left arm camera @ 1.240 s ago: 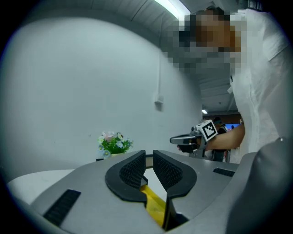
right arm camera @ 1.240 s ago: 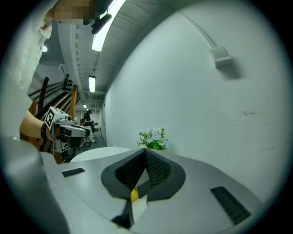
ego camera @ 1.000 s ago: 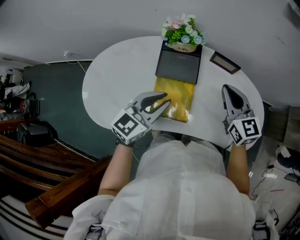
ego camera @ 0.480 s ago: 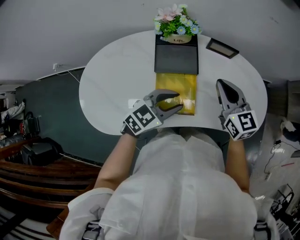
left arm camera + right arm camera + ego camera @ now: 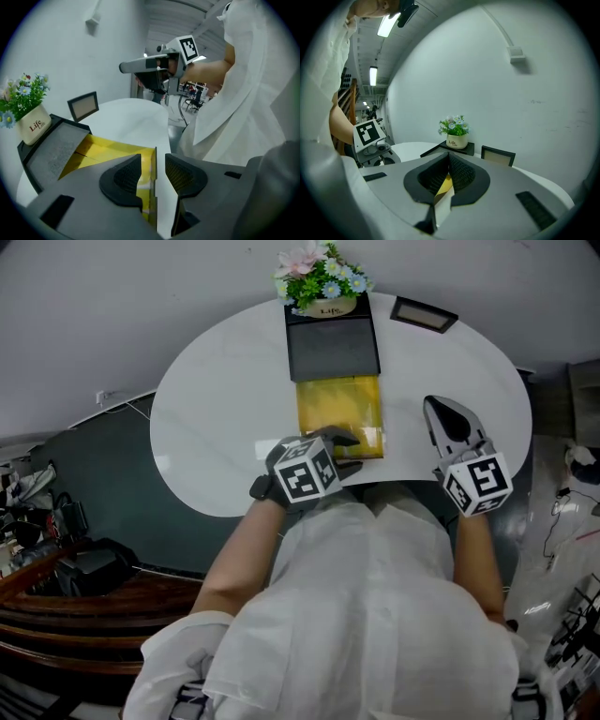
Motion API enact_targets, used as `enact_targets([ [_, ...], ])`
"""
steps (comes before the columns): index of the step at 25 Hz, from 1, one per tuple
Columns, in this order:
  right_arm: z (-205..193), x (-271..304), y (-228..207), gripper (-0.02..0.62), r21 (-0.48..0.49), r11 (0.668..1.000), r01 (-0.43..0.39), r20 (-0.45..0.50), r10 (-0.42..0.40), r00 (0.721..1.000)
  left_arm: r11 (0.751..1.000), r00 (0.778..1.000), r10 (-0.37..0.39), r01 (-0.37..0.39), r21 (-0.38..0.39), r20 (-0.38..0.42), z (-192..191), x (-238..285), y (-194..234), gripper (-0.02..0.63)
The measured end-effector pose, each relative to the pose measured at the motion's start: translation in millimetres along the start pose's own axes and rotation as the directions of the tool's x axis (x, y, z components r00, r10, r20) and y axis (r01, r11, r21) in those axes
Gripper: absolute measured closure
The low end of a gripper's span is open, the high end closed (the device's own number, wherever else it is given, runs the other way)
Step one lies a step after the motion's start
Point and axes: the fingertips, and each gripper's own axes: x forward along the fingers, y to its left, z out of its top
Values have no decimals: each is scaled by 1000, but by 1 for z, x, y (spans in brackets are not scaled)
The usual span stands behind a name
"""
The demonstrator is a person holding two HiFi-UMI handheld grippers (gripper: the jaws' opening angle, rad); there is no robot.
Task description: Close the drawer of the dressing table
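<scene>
My left gripper [image 5: 153, 164] has just been opening its jaws, and they now stand apart astride the front wall of the yellow drawer [image 5: 337, 409]. That thin yellow panel rises between the pads, but I see a gap on at least one side, so I read it as straddled and not clamped. My right gripper [image 5: 448, 161] hangs over the white table [image 5: 216, 409] just to the right of the drawer, its jaws brought together with nothing in them. The drawer is pulled well out toward me from the black box [image 5: 331, 348] that sits at the back of the table, and its yellow floor lies open to view. So I judge the closing as not yet begun: the whole push back into the box is left, and the left gripper looks placed to give it. As for writing, the cream flower pot [image 5: 33, 126] on top of the box reads "Life", with a smaller line beneath that I cannot make out. The small dark picture frame [image 5: 424, 314] beside the box shows no text I can read.
</scene>
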Motion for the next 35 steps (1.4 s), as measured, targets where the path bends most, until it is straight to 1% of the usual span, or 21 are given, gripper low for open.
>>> enact_targets([
  [6, -2, -2, -5, 586, 0, 1000, 0, 5, 0, 1000, 998, 993, -58, 58, 3, -99, -11, 20, -3, 448],
  [9, -4, -5, -7, 586, 12, 1000, 4, 3, -4, 1000, 997, 987, -72, 74, 9, -147, -17, 27, -3, 466],
  [12, -7, -6, -7, 586, 20, 1000, 6, -2, -6, 1000, 996, 978, -87, 89, 0, -192, -25, 32, -6, 469],
  [15, -9, -7, -9, 586, 21, 1000, 3, -4, -3, 1000, 996, 970, -87, 89, -1, -228, -30, 38, -7, 489],
  [18, -9, -7, -10, 586, 21, 1000, 1, -3, -1, 1000, 995, 961, -98, 99, -8, -258, -35, 43, -9, 491],
  [20, -7, -7, -11, 586, 21, 1000, -1, -1, 1, 1000, 995, 957, -101, 101, -17, -272, -37, 45, -9, 493],
  [25, -5, -5, -13, 586, 18, 1000, -9, 0, 9, 1000, 995, 952, -101, 97, -28, -288, -38, 47, -8, 528],
  [29, -4, -5, -15, 586, 16, 1000, -11, 1, 10, 1000, 995, 946, -102, 98, -28, -308, -43, 50, -8, 531],
  [32, -4, -4, -18, 586, 16, 1000, -10, 0, 10, 1000, 995, 945, -104, 101, -27, -311, -44, 52, -9, 548],
  [35, -3, -4, -21, 586, 16, 1000, -8, 0, 8, 1000, 994, 945, -111, 102, -45, -307, -44, 53, -9, 561],
])
